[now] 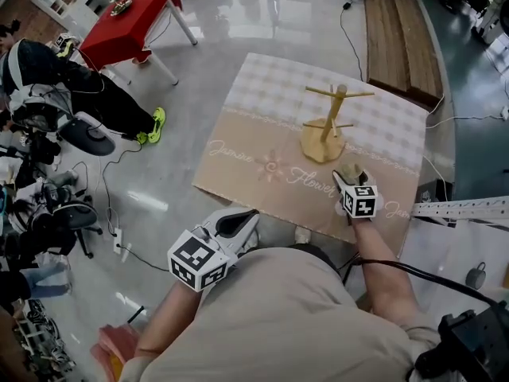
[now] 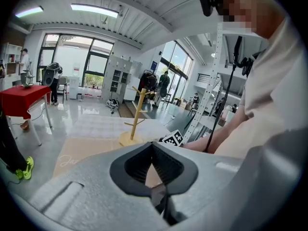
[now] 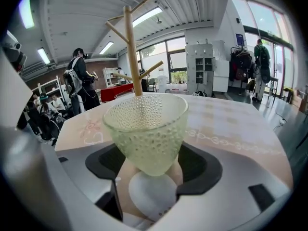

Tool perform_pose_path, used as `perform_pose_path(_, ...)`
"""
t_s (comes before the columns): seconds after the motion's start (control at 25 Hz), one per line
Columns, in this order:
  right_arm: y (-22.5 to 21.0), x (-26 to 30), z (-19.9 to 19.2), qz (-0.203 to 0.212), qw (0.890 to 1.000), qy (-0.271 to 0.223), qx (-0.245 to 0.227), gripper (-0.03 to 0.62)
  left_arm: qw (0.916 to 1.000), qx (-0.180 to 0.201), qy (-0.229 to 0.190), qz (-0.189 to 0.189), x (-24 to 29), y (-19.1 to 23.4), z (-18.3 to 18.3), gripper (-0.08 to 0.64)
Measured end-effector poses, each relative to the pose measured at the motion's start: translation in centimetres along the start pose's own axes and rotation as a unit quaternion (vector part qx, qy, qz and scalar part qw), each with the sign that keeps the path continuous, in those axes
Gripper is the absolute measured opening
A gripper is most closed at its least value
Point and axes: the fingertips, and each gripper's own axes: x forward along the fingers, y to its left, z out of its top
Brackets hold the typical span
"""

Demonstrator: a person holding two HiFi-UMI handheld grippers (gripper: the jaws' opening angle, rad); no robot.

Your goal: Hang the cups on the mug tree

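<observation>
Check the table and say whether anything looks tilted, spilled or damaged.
Nothing stands out. The mug tree stands upright on the patterned cloth, pegs bare, and the green glass cup is upright between the open jaws of the right gripper.

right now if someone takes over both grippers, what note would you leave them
Left gripper: shut, empty, held back near the body.
Right gripper: open; the glass cup is upright between its jaws, not gripped.
Mug tree: on the mat just beyond the cup, all pegs bare.
Done: nothing hung.
To do: grip the cup, hang it on a peg.
</observation>
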Motion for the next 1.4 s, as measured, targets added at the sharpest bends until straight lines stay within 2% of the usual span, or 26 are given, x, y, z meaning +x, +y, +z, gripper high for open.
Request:
perform_pose_path(0.2,-0.4,-1.2,0.3,0.002,0.998,0.027,-0.061,0.348,1.0000,-0.004,-0.008,-0.002,0.0,0.1,0.1,0.008)
perform_pose_path(0.4,-3.6,-3.9,3.2,-0.041,0.988,0.053,-0.137,0.348,0.9997,-0.001,-0.017,-0.016,0.3,0.5,0.4,0.008)
perform_pose_path(0.56,-6.3,-6.5,8.2,-0.084,0.972,0.062,-0.209,0.348,0.9992,-0.002,-0.024,-0.033,0.3,0.8,0.6,0.008)
perform_pose_path(0.72,-7.5,-8.7,13.8,-0.121,0.948,0.073,-0.285,0.348,0.9983,-0.003,-0.035,-0.046,-0.2,1.1,1.0,0.008)
perform_pose_path(0.84,-7.9,-10.0,17.9,-0.149,0.923,0.079,-0.347,0.347,0.9977,-0.002,-0.041,-0.054,-0.6,1.4,1.2,0.008)
perform_pose_path(0.96,-7.7,-10.9,21.6,-0.175,0.891,0.087,-0.409,0.348,0.9973,-0.001,-0.044,-0.059,-1.3,1.8,1.2,0.008)
perform_pose_path(1.12,-7.1,-11.2,25.3,-0.202,0.844,0.103,-0.486,0.348,0.9968,-0.002,-0.052,-0.061,-2.0,2.4,1.1,0.008)
perform_pose_path(1.4,-5.1,-11.1,28.7,-0.239,0.756,0.127,-0.595,0.347,0.9963,-0.004,-0.061,-0.060,-3.3,3.3,0.5,0.008)
